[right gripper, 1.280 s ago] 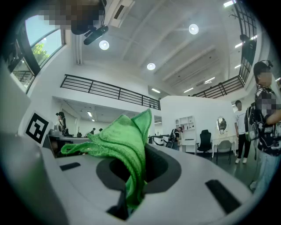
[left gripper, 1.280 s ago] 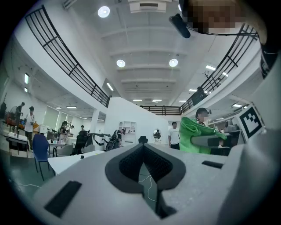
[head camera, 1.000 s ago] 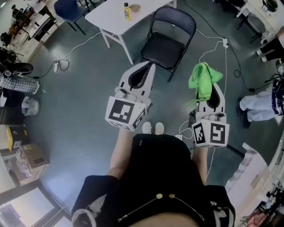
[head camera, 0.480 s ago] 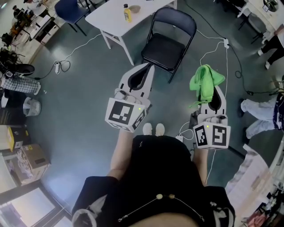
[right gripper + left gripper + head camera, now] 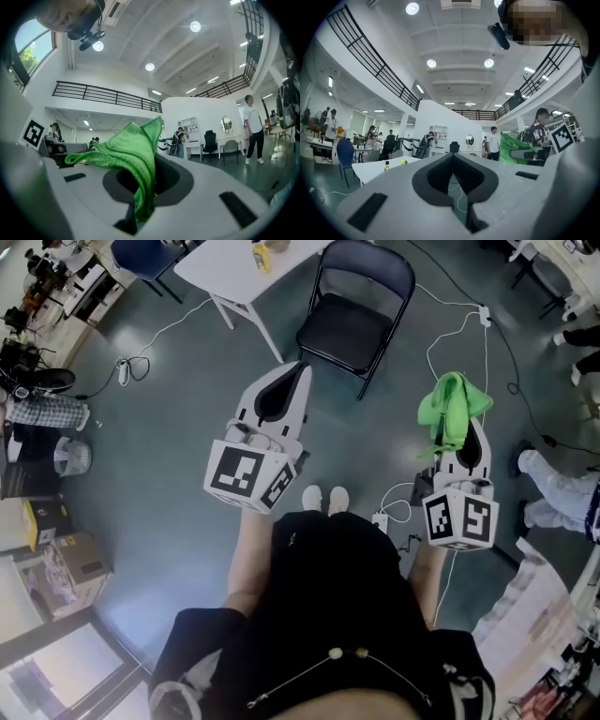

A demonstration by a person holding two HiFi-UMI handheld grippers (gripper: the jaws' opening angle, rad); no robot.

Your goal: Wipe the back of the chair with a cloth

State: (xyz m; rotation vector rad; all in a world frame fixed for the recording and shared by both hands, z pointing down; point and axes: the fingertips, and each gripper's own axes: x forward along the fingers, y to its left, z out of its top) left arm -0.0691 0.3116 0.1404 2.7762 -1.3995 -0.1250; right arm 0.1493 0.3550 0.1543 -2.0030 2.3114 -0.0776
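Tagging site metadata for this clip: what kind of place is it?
Probably a large open-plan lab or workshop hall: a railed mezzanine overhead, a white table and folding chair on a bare floor, and loose cables trailing across it.

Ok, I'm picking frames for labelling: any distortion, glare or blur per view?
Head view: fisheye bend, pale glare on the floor lower left. Left gripper view: black round vignette, ceiling lights blown out. Right gripper view: same vignette, green cloth sharp.

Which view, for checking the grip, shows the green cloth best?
Right gripper view: the green cloth hangs close-up, pinched between the fingers. Head view shows it bunched from above; left gripper view, only a green patch at right.
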